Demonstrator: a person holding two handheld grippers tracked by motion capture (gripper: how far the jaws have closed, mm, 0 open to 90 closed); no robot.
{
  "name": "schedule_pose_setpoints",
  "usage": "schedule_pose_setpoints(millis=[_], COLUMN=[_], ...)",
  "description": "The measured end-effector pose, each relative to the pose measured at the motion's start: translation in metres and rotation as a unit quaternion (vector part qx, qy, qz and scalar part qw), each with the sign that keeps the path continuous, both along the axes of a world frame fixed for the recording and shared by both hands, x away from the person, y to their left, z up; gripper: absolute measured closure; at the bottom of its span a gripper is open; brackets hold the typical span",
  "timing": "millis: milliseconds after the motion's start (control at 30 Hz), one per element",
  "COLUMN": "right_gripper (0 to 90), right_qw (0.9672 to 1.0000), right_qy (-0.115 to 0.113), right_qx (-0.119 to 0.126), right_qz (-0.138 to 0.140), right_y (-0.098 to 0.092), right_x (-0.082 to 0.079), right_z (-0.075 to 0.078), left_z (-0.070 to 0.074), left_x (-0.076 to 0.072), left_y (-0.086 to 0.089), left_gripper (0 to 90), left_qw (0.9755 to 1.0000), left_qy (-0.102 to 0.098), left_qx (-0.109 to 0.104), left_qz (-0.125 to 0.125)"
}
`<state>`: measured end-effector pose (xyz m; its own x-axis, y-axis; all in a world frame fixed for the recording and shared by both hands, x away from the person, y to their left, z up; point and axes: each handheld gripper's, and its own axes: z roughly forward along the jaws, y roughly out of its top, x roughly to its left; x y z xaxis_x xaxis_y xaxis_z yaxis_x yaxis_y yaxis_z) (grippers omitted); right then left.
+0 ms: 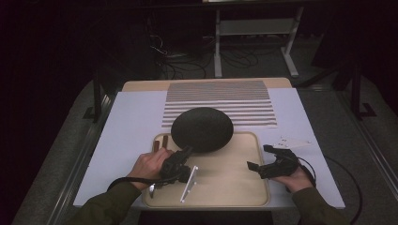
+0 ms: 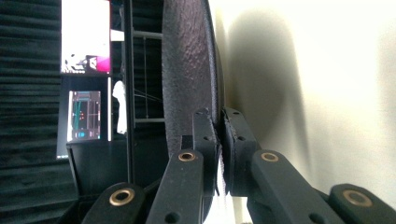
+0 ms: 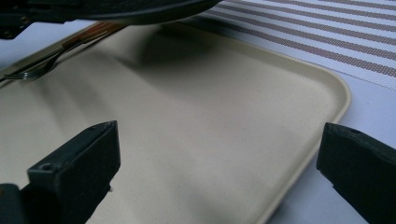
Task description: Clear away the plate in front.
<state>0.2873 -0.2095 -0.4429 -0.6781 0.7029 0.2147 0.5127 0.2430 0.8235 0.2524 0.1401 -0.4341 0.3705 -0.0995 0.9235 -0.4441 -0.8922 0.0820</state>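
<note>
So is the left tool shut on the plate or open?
Shut on it: in the left gripper view the left tool has its jaws pinched onto the rim of the dark plate.

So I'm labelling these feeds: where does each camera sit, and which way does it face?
High view: above the person's side, facing forward and down on the beige plastic tray; both forearms show.
Left gripper view: on the left gripper, looking along jaws clamping the round black plate.
Right gripper view: on the open right gripper, facing the tray.
All views share the plate.
</note>
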Motion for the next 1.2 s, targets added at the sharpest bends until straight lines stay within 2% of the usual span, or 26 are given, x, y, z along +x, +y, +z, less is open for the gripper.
schedule_pose_setpoints(millis=[267, 600, 800, 900, 1000, 1067, 1167, 1200], right_gripper=[0.0, 0.0, 0.0, 0.0, 0.0, 0.0, 0.0, 0.0], right_qw=[1.0, 1.0, 1.0, 0.9999, 0.9999, 0.9999, 0.9999, 0.9999], right_qy=[-0.001, -0.003, -0.004, -0.004, -0.004, -0.004, -0.004, -0.004], right_qx=[-0.004, -0.007, -0.008, -0.01, -0.01, -0.01, -0.011, -0.011], right_qz=[-0.001, 0.001, 0.001, 0.001, 0.002, 0.002, 0.003, 0.003], right_y=[0.001, 0.003, 0.003, 0.003, 0.004, 0.004, 0.004, 0.004], right_x=[0.0, 0.0, 0.0, -0.001, -0.001, -0.001, -0.001, -0.001], right_z=[0.0, 0.001, 0.001, 0.001, 0.001, 0.001, 0.001, 0.001], left_z=[-0.004, -0.013, -0.017, -0.02, -0.026, -0.028, -0.029, -0.029], left_x=[-0.028, -0.048, -0.055, -0.057, -0.061, -0.061, -0.061, -0.061], left_y=[0.007, 0.004, 0.002, 0.001, -0.002, -0.003, -0.003, -0.003], left_gripper=[86.0, 85.9, 85.0, 85.9, 87.6, 88.2, 88.3, 88.3], left_qw=[1.0, 0.9999, 0.9998, 0.9994, 0.9987, 0.9984, 0.9983, 0.9984], left_qy=[0.004, 0.016, 0.018, 0.033, 0.044, 0.048, 0.052, 0.049], left_qx=[0.003, 0.003, 0.007, 0.007, 0.019, 0.021, 0.013, 0.017], left_qz=[0.0, -0.004, -0.007, -0.009, -0.018, -0.021, -0.023, -0.023])
